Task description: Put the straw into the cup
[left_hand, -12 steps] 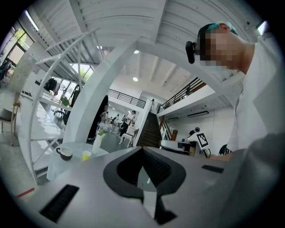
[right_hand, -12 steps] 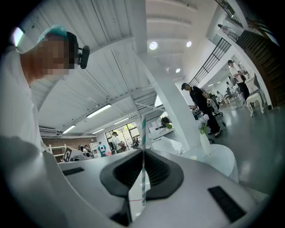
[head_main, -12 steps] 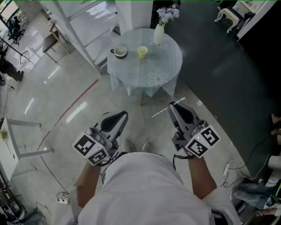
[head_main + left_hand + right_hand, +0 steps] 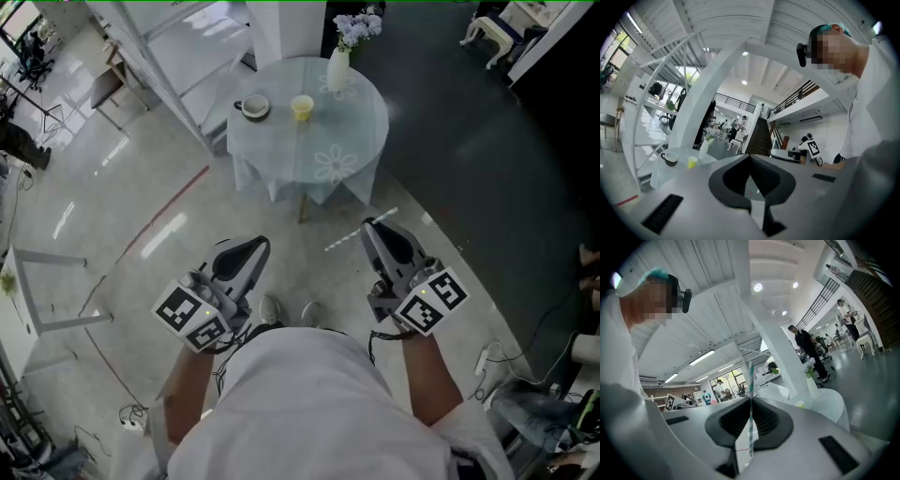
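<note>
Right gripper [image 4: 369,227] is clamped narrow on the straw [image 4: 342,239], which sticks out crosswise past both sides of the jaw tips; my left gripper [image 4: 262,246] is closed with nothing in it. The yellow cup [image 4: 302,109] stands toward the far edge of the round table [image 4: 361,117], between a dark mug [image 4: 254,110] and a vase [image 4: 337,71], well apart from the straw and ahead of it. I judge the step in hand to be the carry: next I must close on the table, then tip one straw end down over the cup's mouth.
</note>
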`<state>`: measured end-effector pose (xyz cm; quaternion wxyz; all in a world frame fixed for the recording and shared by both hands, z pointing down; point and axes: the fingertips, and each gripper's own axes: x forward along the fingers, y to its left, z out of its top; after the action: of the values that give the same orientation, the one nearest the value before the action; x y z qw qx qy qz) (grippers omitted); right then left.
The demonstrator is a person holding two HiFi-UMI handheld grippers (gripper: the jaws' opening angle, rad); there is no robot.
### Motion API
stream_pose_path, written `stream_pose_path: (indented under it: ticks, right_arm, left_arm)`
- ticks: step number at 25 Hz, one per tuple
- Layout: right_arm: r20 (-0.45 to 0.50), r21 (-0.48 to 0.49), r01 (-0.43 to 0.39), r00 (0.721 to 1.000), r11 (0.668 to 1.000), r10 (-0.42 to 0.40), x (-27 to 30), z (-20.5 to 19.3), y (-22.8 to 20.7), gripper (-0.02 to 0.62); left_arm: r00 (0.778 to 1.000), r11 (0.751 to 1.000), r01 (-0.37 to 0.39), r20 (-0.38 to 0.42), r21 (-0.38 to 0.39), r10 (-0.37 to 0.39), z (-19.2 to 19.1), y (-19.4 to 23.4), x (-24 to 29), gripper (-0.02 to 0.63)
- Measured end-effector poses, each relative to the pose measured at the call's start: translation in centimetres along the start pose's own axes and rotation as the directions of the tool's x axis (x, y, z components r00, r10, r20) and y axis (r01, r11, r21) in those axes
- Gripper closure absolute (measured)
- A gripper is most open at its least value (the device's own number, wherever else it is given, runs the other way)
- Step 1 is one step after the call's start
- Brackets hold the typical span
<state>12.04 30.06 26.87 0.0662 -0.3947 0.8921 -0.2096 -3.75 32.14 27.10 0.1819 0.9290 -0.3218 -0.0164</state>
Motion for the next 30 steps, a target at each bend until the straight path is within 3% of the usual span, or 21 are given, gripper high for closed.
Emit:
stream_pose_path:
  ticks: [20, 30]
  right_arm:
    - [-0.042, 0.021, 0.003, 0.999, 1.0, -0.002, -4.1, -2.0, -4.0, 0.563]
    - [-0.033, 0.008, 0.011, 0.999, 1.0, -0.011, -3.1, -1.3, -6.4, 0.563]
  left_arm:
    - [0.997, 0.997, -0.081, -0.008, -0.012, 0.081, -3.2, -1.6, 0.8, 0.584]
    - [0.996, 0.996, -0.091, 0.0, -0.007, 0.091, -3.0, 0.7, 2.6, 0.584]
